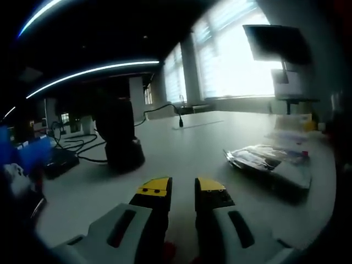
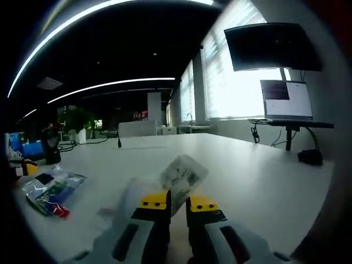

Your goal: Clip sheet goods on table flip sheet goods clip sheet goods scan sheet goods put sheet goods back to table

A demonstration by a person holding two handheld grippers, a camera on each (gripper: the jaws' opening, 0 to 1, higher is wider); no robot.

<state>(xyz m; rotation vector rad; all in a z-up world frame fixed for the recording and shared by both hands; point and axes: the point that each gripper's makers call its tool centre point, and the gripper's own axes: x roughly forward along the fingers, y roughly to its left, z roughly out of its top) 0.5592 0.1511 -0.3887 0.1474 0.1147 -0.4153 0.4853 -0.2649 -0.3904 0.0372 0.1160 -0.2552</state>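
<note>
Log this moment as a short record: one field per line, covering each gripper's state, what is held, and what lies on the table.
left gripper: jaws slightly apart, nothing between them, above the table
right gripper: shut on a clear sheet packet, raised off the table
table: white, long
on table: flat packet of goods to the right in the left gripper view; dark upright object with cables
also on table: packet with red and blue contents, left in the right gripper view
background: monitor, laptop on stand
</note>
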